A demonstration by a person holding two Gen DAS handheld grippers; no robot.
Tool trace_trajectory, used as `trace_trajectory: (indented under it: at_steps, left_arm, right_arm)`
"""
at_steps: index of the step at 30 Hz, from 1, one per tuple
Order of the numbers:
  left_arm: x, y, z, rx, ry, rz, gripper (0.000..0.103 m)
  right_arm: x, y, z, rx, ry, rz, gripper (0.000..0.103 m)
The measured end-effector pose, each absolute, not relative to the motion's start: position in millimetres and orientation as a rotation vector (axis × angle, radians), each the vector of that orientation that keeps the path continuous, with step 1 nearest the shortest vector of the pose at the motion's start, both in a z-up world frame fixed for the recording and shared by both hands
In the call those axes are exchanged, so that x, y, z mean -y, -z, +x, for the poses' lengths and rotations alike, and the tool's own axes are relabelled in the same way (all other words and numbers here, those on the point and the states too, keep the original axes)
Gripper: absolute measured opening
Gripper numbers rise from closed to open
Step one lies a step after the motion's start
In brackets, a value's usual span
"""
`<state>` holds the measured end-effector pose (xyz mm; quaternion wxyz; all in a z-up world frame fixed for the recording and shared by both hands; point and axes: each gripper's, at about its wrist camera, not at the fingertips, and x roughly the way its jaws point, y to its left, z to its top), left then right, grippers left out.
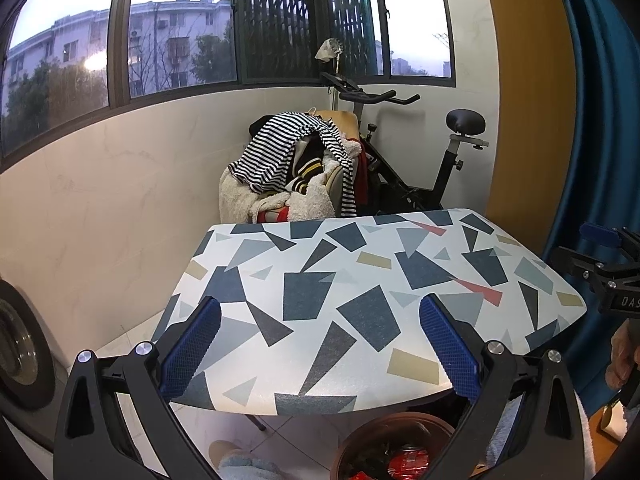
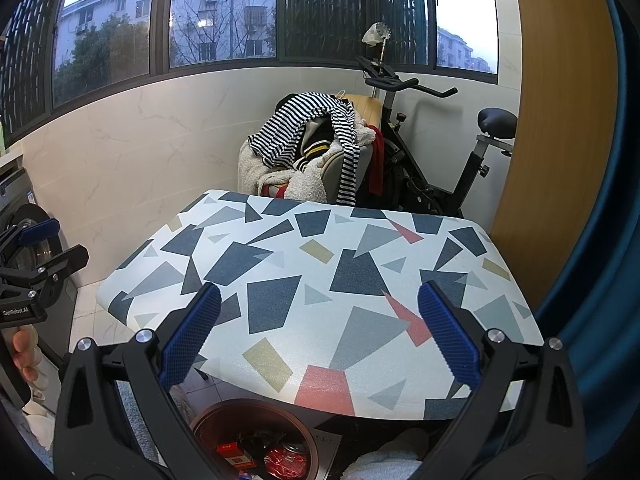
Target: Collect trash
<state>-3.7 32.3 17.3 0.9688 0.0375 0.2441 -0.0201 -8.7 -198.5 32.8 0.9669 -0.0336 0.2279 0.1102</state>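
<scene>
A small table point(image 1: 360, 280) with a geometric-patterned top shows in both views point(image 2: 312, 280); nothing lies on it. A brown round bin point(image 1: 396, 432) stands on the floor under its near edge, holding red cans and wrappers; it also shows in the right wrist view point(image 2: 256, 436). My left gripper point(image 1: 320, 340) is open and empty above the table's near edge. My right gripper point(image 2: 320, 340) is open and empty above the near edge too. Each gripper shows at the other view's side: the right one point(image 1: 612, 276), the left one point(image 2: 32, 272).
A chair piled with striped and fleece clothes point(image 1: 296, 168) stands behind the table. An exercise bike point(image 1: 420, 152) is in the corner. A washing machine point(image 2: 24, 248) is at the left, a blue curtain point(image 1: 600, 120) at the right.
</scene>
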Motion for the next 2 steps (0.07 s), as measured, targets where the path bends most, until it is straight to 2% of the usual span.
trace_trajectory:
  at_steps: [2]
  left_arm:
    - [-33.3, -17.5, -2.9, -0.499, 0.042, 0.065, 0.097]
  right_arm:
    - [198.7, -33.7, -9.5, -0.466, -0.224, -0.073, 0.097]
